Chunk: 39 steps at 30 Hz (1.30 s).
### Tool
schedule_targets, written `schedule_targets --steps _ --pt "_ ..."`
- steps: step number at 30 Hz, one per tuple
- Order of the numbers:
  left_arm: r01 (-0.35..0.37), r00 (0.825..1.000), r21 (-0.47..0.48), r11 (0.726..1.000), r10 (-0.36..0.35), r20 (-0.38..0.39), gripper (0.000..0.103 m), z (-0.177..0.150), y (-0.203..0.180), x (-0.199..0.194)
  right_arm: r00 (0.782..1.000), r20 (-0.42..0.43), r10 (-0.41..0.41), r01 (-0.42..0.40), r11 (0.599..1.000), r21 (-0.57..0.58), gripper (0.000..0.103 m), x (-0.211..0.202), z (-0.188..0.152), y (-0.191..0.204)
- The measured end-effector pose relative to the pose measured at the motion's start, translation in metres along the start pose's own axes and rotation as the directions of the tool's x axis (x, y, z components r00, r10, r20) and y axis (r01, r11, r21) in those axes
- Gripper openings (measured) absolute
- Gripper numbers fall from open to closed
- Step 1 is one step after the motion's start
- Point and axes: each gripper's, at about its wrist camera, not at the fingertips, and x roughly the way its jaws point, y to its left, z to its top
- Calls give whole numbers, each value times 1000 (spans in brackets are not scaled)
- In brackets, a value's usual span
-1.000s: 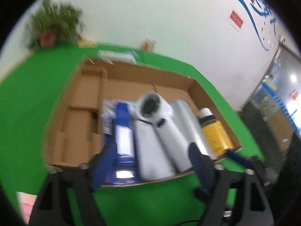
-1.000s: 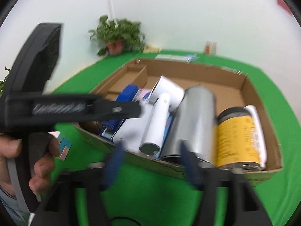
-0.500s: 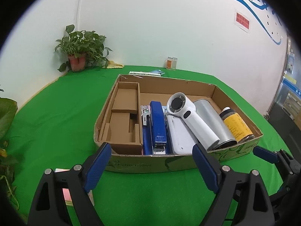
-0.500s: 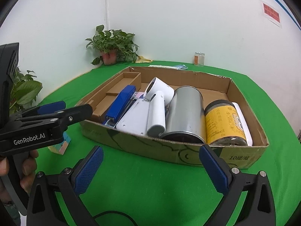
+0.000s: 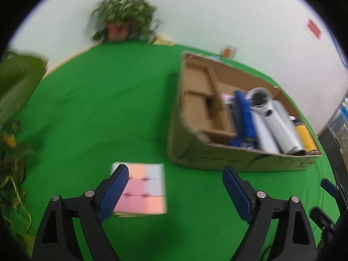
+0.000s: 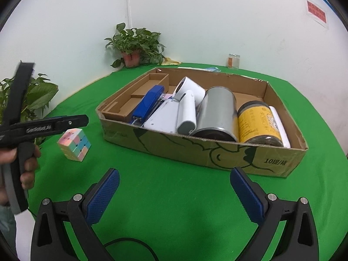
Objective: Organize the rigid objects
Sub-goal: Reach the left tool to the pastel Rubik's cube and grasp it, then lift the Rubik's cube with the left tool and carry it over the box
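Note:
A pastel puzzle cube (image 5: 142,188) lies on the green table (image 5: 97,119), left of a shallow cardboard box (image 5: 195,156). My left gripper (image 5: 174,184) is open and empty just above the cube, its left finger over the cube's left edge. The cube (image 6: 74,144) also shows in the right wrist view, under the left gripper's finger (image 6: 65,122). The box (image 6: 195,154) holds a blue stapler (image 6: 148,104), a white handheld fan (image 6: 187,108), a grey tin (image 6: 217,113) and a yellow-labelled jar (image 6: 257,124). My right gripper (image 6: 174,189) is open and empty in front of the box.
A potted plant (image 6: 134,45) stands at the table's far edge by the white wall. Leafy plants (image 6: 37,95) stand at the left edge. A small jar (image 6: 233,60) stands behind the box. A cable (image 6: 130,245) lies under my right gripper.
My left gripper has swung left from facing the box to above the puzzle cube. My right gripper has drawn back from the box and stays open.

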Motion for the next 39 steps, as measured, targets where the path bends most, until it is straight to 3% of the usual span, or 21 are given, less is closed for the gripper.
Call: schedule_targets --steps 3,5,6,9,12,14,18,20,22,25,27,30,31,34,36,37,39 --pt "-68 995 -60 996 63 -79 84 -6 29 14 998 -17 67 -68 998 -13 102 -3 -6 4" --pt "0 992 -130 991 -16 -127 67 -14 42 23 993 -35 114 -115 993 -28 102 -5 -12 8" --pt "38 987 -151 988 -61 -146 64 -17 43 27 990 -45 135 -137 990 -36 102 -6 -16 10" --pt "49 988 -126 991 -67 -141 64 -24 31 28 983 -68 168 -172 983 -62 102 -6 -25 14" --pt "142 975 -104 984 -157 -155 64 -29 5 30 976 -90 199 -206 976 -77 101 -7 -32 18" --pt "219 954 -87 972 -232 -190 64 -35 -23 32 970 -104 219 -228 970 -83 101 -8 -36 18" --pt "381 889 -8 925 -368 -273 64 -56 -97 34 962 -136 236 -252 961 -116 101 -11 -47 13" --pt "462 844 51 885 -422 -330 64 -68 -133 33 962 -155 226 -246 961 -126 100 -14 -55 6" --pt "549 782 70 833 -482 -396 64 -78 -162 30 964 -174 199 -224 965 -137 99 -17 -63 -4" --pt "618 731 23 786 -563 -386 64 -76 -170 23 967 -200 158 -181 978 -105 95 -17 -72 -22" --pt "637 715 -18 771 -599 -360 64 -69 -166 21 963 -222 155 -174 983 -66 82 -13 -76 -31" --pt "623 714 -77 779 -605 -352 64 -64 -155 30 954 -259 149 -167 985 -45 70 -4 -80 -33" --pt "629 697 -97 772 -614 -371 63 -66 -155 35 950 -273 151 -170 984 -48 69 -1 -82 -31" --pt "612 676 -124 781 -598 -430 64 -72 -161 48 940 -301 160 -187 980 -64 59 7 -85 -26" --pt "631 643 -154 760 -624 -444 61 -78 -164 49 940 -304 157 -189 979 -81 56 10 -85 -23" --pt "638 638 -153 755 -629 -444 60 -82 -166 46 941 -303 150 -185 979 -90 55 11 -84 -22" --pt "636 648 -153 756 -632 -425 60 -84 -168 45 942 -305 138 -175 980 -97 55 14 -82 -21"
